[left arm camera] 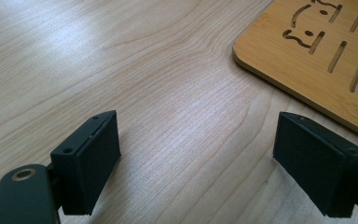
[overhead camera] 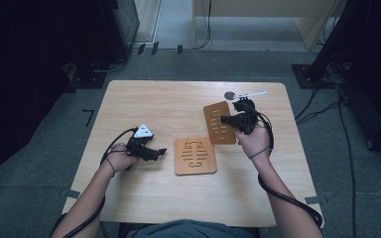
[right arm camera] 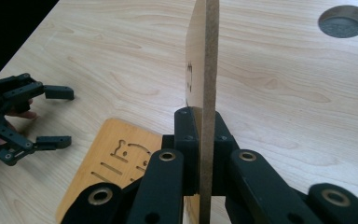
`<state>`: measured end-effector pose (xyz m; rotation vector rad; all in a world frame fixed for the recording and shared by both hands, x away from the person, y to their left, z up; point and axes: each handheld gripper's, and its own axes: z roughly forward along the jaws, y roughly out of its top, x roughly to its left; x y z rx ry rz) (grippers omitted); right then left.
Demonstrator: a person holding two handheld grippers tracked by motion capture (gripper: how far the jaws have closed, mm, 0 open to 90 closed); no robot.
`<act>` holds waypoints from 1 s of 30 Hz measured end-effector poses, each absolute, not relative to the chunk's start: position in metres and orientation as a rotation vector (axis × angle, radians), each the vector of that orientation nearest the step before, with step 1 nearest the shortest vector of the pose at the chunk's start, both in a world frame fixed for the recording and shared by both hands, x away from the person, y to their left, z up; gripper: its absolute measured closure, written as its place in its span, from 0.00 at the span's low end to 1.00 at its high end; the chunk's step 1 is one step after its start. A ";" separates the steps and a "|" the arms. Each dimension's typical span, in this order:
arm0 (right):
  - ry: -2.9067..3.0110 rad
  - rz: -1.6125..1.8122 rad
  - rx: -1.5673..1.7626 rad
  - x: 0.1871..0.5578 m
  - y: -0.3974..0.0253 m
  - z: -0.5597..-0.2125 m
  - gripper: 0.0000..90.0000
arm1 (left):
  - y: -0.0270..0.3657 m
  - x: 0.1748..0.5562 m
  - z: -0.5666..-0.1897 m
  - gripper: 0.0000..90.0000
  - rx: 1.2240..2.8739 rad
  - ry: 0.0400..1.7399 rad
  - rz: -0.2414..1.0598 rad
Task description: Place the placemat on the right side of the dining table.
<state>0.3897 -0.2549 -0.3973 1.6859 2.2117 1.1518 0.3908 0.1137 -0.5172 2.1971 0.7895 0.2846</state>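
Note:
Two slotted wooden boards are on show. One board [overhead camera: 195,156] [right arm camera: 116,158] lies flat at the table's middle; its corner [left arm camera: 317,60] shows at the upper right of the left gripper view. My right gripper [overhead camera: 230,120] [right arm camera: 204,140] is shut on the second board [overhead camera: 219,123] [right arm camera: 204,70], which appears edge-on between its jaws, held up over the table right of centre. My left gripper [overhead camera: 156,151] [left arm camera: 205,158] [right arm camera: 51,116] stands open just left of the flat board, low over bare wood, nothing between its pads [left arm camera: 91,161].
A round grey cable hole [overhead camera: 229,95] [right arm camera: 344,21] sits in the light wooden table [overhead camera: 144,99] just beyond the held board. Cables trail from both grippers along the person's forearms. Dark stands and floor cables surround the table.

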 end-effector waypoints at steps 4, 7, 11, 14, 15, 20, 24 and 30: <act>2.190 1.130 1.680 0.389 -0.260 -0.397 0.97 | 0.114 0.391 -0.517 0.15 2.195 0.793 0.283; 2.169 1.116 1.675 0.389 -0.264 -0.396 0.97 | 0.113 0.391 -0.517 0.15 2.198 0.790 0.287; 2.157 1.104 1.681 0.389 -0.267 -0.396 0.97 | 0.113 0.391 -0.517 0.15 2.198 0.790 0.289; 2.141 1.088 1.682 0.389 -0.270 -0.395 0.97 | 0.113 0.391 -0.517 0.15 2.198 0.791 0.288; 2.139 1.085 1.680 0.389 -0.271 -0.395 0.97 | 0.113 0.391 -0.517 0.15 2.198 0.792 0.288; 2.118 1.071 1.686 0.389 -0.276 -0.395 0.97 | 0.113 0.391 -0.517 0.15 2.196 0.796 0.287; 2.107 1.069 1.690 0.389 -0.280 -0.395 0.97 | 0.113 0.390 -0.517 0.15 2.197 0.795 0.289; 2.075 1.051 1.703 0.389 -0.289 -0.393 0.97 | 0.113 0.390 -0.517 0.15 2.196 0.796 0.290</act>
